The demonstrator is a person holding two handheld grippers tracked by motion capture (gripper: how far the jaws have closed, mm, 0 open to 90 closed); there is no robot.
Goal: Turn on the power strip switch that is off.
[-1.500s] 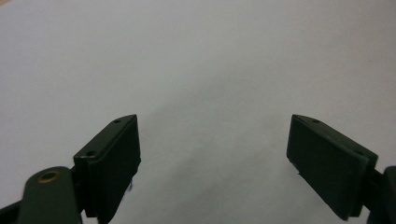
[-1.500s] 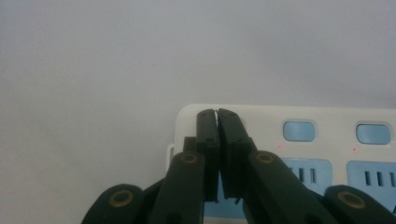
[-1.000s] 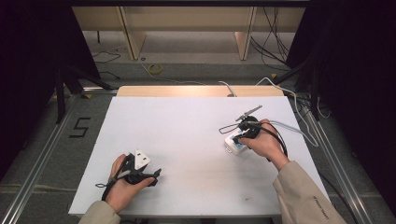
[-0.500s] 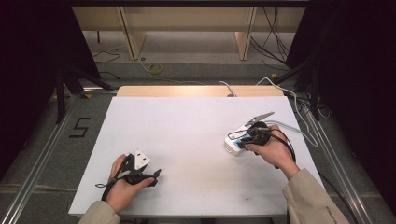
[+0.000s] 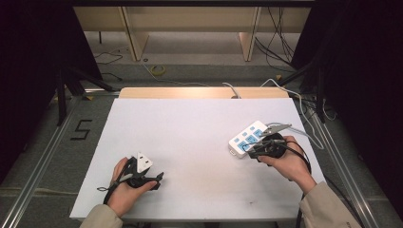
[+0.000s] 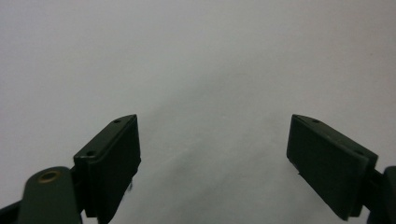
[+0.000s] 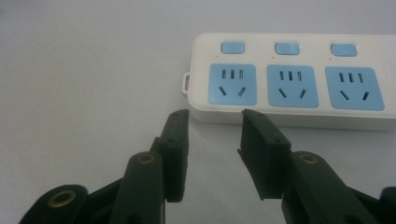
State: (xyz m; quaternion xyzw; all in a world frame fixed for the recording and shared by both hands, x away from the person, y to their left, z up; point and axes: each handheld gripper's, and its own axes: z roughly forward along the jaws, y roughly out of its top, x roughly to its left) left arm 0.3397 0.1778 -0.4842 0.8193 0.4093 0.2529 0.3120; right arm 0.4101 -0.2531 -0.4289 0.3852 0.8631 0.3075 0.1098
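A white power strip (image 5: 248, 137) with blue sockets lies slanted on the right part of the white table (image 5: 190, 123). My right gripper (image 5: 247, 149) sits just at its near side. In the right gripper view the strip (image 7: 289, 79) lies flat just past the fingertips, and the right gripper (image 7: 215, 122) is open; its jaws have just been opening, with nothing between them. My left gripper (image 5: 159, 178) rests near the front left of the table. In its own view the left gripper (image 6: 215, 121) stands wide open over bare white surface.
The strip's pale cable (image 5: 304, 134) trails off the table's right edge towards the back. A wooden strip (image 5: 199, 92) borders the far edge. Dark frame rails and loose cables lie on the floor around, with a "5" mark (image 5: 81, 129) at the left.
My right hand has slid to the right, off the power strip, and its jaws have opened. More of the strip is uncovered. The left hand has stayed put.
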